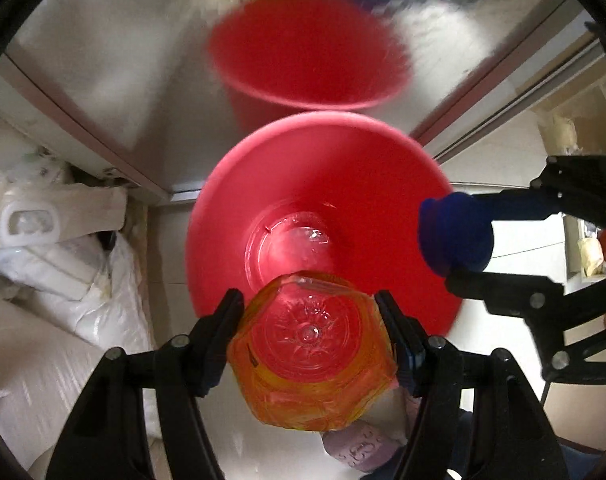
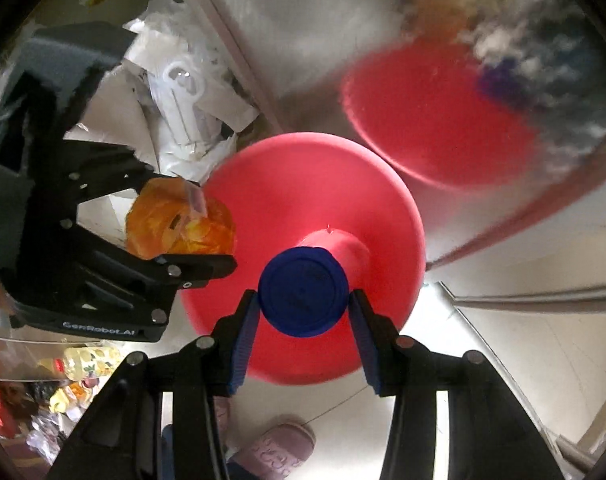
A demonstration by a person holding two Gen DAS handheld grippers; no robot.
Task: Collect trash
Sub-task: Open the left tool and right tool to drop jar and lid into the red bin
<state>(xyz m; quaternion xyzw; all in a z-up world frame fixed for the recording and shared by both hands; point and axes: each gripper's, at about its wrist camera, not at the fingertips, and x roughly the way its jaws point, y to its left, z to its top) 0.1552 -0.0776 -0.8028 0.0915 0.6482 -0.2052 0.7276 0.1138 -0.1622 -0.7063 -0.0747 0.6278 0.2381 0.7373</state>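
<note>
A red bin (image 1: 303, 168) stands open on the floor right below both grippers, with a clear shiny patch at its bottom. My left gripper (image 1: 308, 300) is shut on an orange-yellow plastic bottle (image 1: 311, 360), seen bottom first, over the bin's near rim. My right gripper (image 2: 304, 298) is shut on a round blue container (image 2: 303, 292), seen end-on over the red bin (image 2: 303, 184). Each view shows the other tool from the side: the right gripper (image 1: 463, 240) with the blue container (image 1: 455, 236), and the left gripper (image 2: 187, 220) with the bottle (image 2: 171, 220).
A brushed steel panel (image 1: 123, 60) rises behind the bin and mirrors it in red. White bags and packaging (image 1: 63, 240) are piled to the left. A person's purple slipper (image 2: 279, 448) is on the pale floor below. Several yellow bottles (image 2: 83, 360) lie at the lower left.
</note>
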